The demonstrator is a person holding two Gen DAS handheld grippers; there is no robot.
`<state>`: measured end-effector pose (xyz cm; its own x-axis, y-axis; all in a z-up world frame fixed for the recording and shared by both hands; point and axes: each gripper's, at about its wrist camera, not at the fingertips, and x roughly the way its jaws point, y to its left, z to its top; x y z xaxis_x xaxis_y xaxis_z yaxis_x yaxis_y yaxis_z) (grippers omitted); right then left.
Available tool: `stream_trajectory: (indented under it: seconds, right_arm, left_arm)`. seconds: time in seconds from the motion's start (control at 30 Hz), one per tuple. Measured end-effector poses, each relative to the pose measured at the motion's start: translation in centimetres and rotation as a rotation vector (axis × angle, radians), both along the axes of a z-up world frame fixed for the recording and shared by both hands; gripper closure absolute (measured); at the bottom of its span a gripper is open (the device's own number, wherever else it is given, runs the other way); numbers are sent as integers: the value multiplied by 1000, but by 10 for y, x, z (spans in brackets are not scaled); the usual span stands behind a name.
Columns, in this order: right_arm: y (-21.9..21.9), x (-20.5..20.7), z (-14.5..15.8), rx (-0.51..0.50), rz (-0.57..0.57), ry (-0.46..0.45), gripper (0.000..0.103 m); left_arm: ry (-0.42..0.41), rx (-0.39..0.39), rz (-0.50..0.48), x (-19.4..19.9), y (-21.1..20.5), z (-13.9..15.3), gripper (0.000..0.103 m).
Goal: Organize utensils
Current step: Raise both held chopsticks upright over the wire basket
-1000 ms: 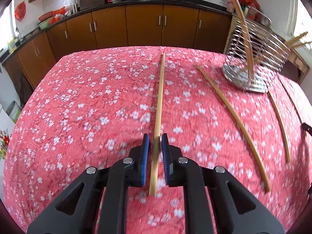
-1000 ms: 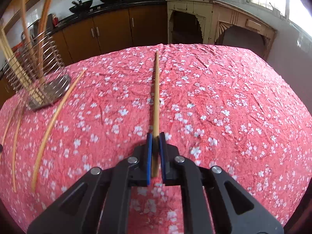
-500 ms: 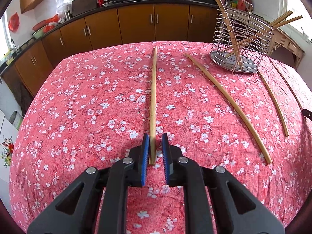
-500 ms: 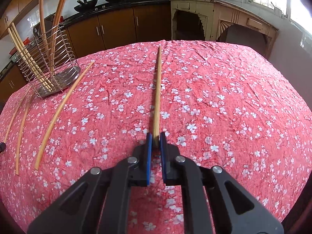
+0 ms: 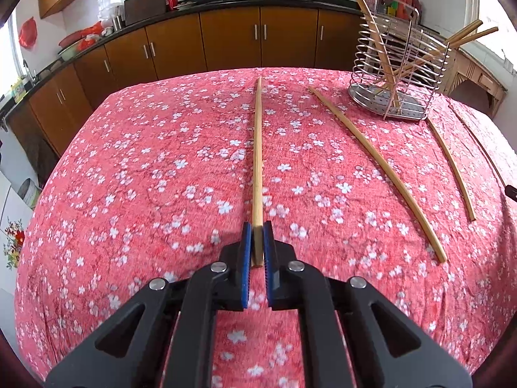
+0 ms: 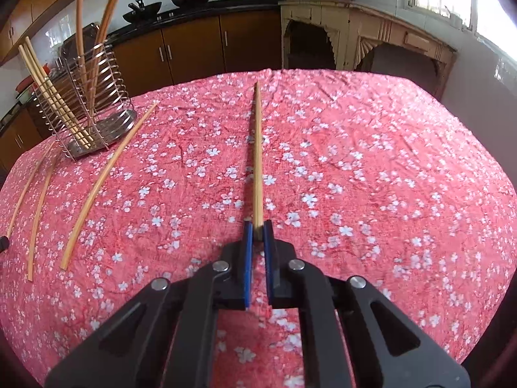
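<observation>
In the left wrist view, my left gripper (image 5: 257, 226) has its jaws closing, and the blue pads press on the near end of a long bamboo chopstick (image 5: 257, 161) that points away over the cloth. My right gripper (image 6: 257, 224) is shut on the near end of another chopstick (image 6: 257, 161), which also points straight ahead. A wire utensil holder (image 5: 400, 74) stands far right in the left view; in the right view the holder (image 6: 84, 110) stands far left with several chopsticks inside. I cannot tell whether the held sticks' far tips rest on the cloth.
A pink floral cloth (image 5: 129, 177) covers the table. Loose chopsticks lie on it near the holder: a long one (image 5: 378, 168) and a shorter one (image 5: 452, 165), seen again as a long stick (image 6: 106, 174) and a thin one (image 6: 40, 207). Brown cabinets stand behind.
Each gripper has slid back along its chopstick to the near end. The left jaws have narrowed onto their stick. The holder has come more fully into both views.
</observation>
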<state>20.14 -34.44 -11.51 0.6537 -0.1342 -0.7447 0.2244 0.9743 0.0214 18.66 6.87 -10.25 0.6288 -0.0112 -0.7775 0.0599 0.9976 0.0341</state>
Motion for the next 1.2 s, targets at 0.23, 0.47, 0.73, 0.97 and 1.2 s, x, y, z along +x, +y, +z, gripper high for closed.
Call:
stream_trajectory:
  seconds: [0.23,0.47,0.73,0.97,1.2]
  right_arm:
    - [-1,-30,55,-68,0,-183,95]
    - [-1,-41,103,-106,10,-326,95]
    - [0,-40,136,-81,20,-421,95]
    - [1,-45,167,-32,44,-495,95]
    - [6,-57,192,21,93,-548,95]
  left_arm:
    - [-148,-45,10,-23,14,42,96]
    - [-362,-57,41,-39,23,101,96]
    - [-494,-96,78,-42,28,142,96]
    - [-538,-111,92,-42,28,156,96]
    - [-576,-141,98,-46,30,172,96]
